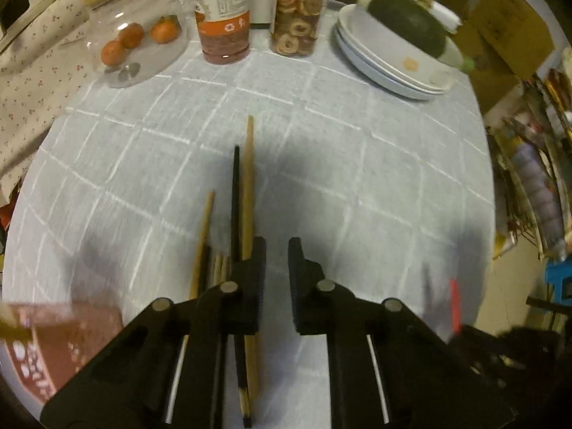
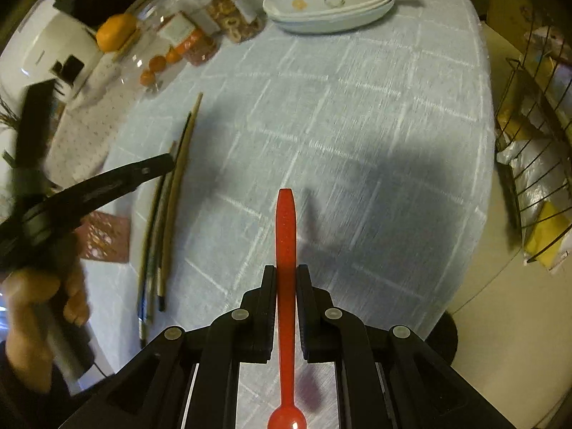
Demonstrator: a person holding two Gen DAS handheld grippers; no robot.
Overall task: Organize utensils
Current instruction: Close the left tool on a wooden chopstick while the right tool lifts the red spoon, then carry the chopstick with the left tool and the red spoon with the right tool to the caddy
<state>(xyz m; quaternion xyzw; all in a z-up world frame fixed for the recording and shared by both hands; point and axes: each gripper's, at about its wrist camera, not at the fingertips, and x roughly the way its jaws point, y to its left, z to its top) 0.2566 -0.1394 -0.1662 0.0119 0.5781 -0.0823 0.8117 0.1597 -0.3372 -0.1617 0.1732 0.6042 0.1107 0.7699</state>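
Observation:
Several chopsticks (image 1: 246,193), wooden and black, lie bundled lengthwise on the blue checked tablecloth (image 1: 357,164). My left gripper (image 1: 277,250) hovers just right of them, jaws a little apart with nothing between them. In the right wrist view the chopsticks (image 2: 171,200) lie at left, with the left gripper (image 2: 107,182) above them. My right gripper (image 2: 286,271) is shut on a red plastic spoon (image 2: 286,228), handle pointing forward, bowl back toward the camera, above the cloth.
At the table's far side stand a glass dome with oranges (image 1: 143,35), two snack jars (image 1: 296,14) and stacked white plates with a dark squash (image 1: 393,53). A red patterned item (image 1: 46,350) lies near left. A wire rack (image 2: 536,164) stands beyond the right edge.

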